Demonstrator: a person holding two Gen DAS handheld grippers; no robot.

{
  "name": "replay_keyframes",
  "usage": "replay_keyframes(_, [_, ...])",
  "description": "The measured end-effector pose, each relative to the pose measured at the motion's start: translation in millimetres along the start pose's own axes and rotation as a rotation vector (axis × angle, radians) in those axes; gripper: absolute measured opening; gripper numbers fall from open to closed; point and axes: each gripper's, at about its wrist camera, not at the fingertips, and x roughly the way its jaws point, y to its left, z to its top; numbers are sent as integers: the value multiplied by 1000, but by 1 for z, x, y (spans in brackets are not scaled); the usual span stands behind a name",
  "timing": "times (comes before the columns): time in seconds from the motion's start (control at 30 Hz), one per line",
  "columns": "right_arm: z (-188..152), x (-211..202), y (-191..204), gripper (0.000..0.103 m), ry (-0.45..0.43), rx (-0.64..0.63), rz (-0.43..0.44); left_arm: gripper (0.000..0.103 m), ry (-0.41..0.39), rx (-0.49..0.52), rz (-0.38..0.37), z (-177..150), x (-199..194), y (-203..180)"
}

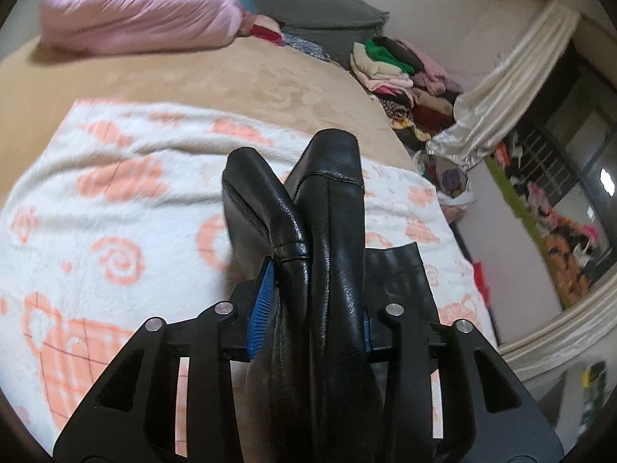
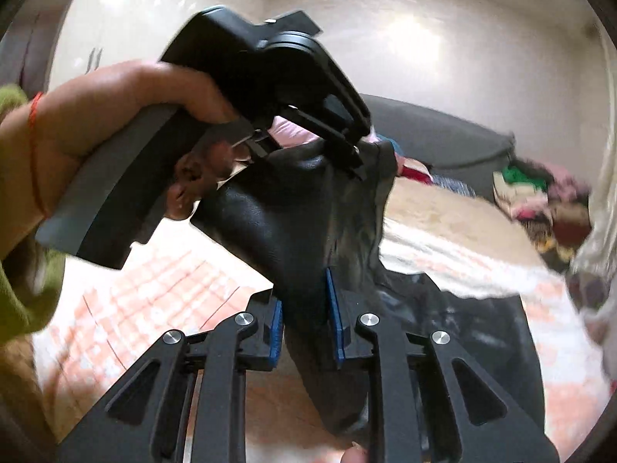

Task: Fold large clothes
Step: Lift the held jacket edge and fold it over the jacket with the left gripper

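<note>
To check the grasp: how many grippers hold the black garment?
2. The left gripper is shut on the black garment; the right gripper is shut on another part, nearer the camera.

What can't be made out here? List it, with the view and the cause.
- Black leather garment: its type and full shape, bunched in the left tool in the left wrist view, lower part hidden by the right tool in the right wrist view.
- Clothes pile: single items too small, blurred.
- Pink quilt: motion-blurred, cut off by the top edge of the left wrist view.
</note>
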Motion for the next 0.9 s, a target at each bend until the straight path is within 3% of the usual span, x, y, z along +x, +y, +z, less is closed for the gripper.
replay_keyframes(0.33, [-20,-50,-94,15,-43,229,-5,39,37,140,34,-6,38,-101])
replay_keyframes(0.57, [-44,-71,-133,15,-47,341,-9,41,78,219,30,-19,73,-153])
replay_keyframes(0.77, [-73,-71,-163,15,-6,478,14,42,82,219,-39,-30,87,-176])
replay_keyframes(0.9, [-105,-65,-192,15,49,660,57,53,39,218,-34,-37,78,-169])
